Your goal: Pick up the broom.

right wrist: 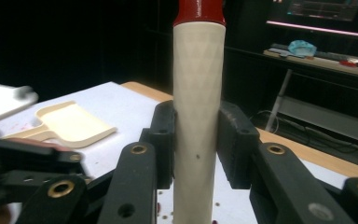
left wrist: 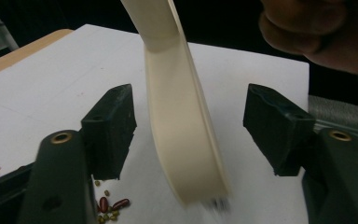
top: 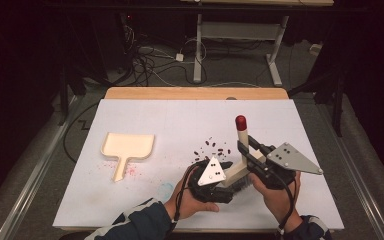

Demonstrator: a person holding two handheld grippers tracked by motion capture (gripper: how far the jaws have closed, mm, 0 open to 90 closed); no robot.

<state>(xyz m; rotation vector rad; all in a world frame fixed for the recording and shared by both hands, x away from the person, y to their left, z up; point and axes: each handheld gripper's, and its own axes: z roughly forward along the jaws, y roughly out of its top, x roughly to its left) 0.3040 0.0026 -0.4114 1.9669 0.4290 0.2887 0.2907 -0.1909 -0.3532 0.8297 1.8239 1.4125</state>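
Right gripper (right wrist: 196,140) clamps the cream plastic brush handle with a red cap (right wrist: 198,93); left gripper (left wrist: 189,135) hangs released around the brush's curved neck.

In the right gripper view the two black jaws press on both sides of the upright handle. In the left gripper view the jaws stand wide apart, the cream neck passing between them and touching neither. In the high view the brush (top: 241,134) rises at the white table cover's (top: 145,112) five o'clock, its dark bristles down beside the left gripper. Small dark red beans (top: 213,148) lie scattered just beyond, toward twelve o'clock. A cream plastic dustpan (top: 128,148) lies at nine o'clock, well apart from both grippers.
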